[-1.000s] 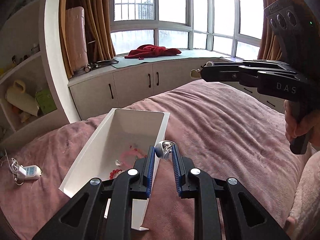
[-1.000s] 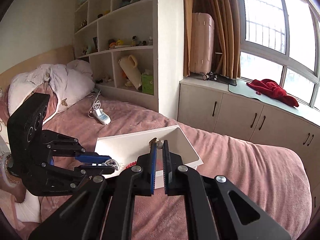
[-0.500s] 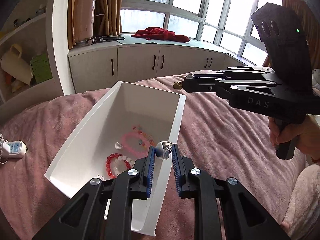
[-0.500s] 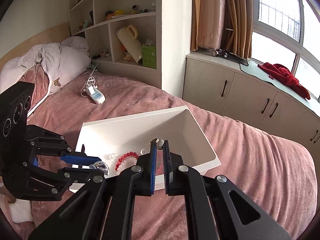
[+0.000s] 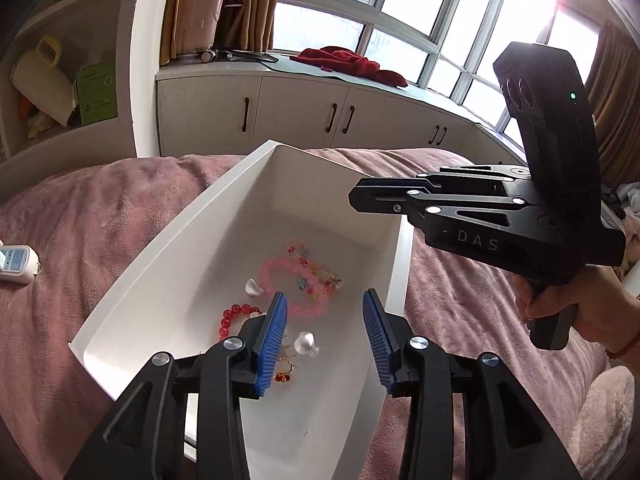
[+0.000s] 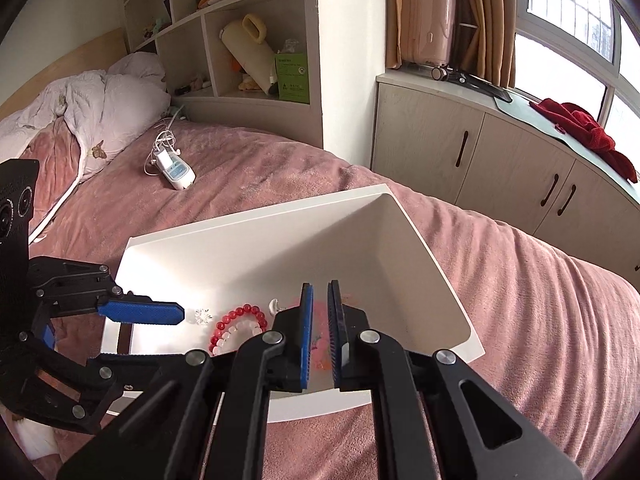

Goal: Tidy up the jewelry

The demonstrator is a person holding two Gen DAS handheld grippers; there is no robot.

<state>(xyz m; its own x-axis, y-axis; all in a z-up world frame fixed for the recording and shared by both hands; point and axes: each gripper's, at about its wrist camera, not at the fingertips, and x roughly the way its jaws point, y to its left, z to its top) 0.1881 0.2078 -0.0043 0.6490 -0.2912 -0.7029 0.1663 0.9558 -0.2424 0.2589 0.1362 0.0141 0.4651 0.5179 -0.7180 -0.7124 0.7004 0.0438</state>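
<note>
- Jewelry lies in the white tray [image 5: 132, 280] on the bed [image 6: 540, 280], centre of frame: pink bead bracelet [image 5: 288, 276], red bead bracelet [image 5: 234, 316], a pearl-like piece [image 5: 304, 342] and small charms.
- Left tool [image 5: 326, 332]: jaws spread wide above the tray, holding nothing.
- Right tool [image 6: 319, 330]: jaws nearly together with a narrow gap; nothing visible between them.
- Handling, as judged: pieces are light, small and smooth; round beads may roll or slip. Bracelets are flexible; pinch across the bead strand, not a single bead. Apply light force to the pearl-like piece.
- Legible writing: "DAS" on the right tool body, right of frame in the left view. Green box [image 6: 293, 76] label unreadable.
</note>
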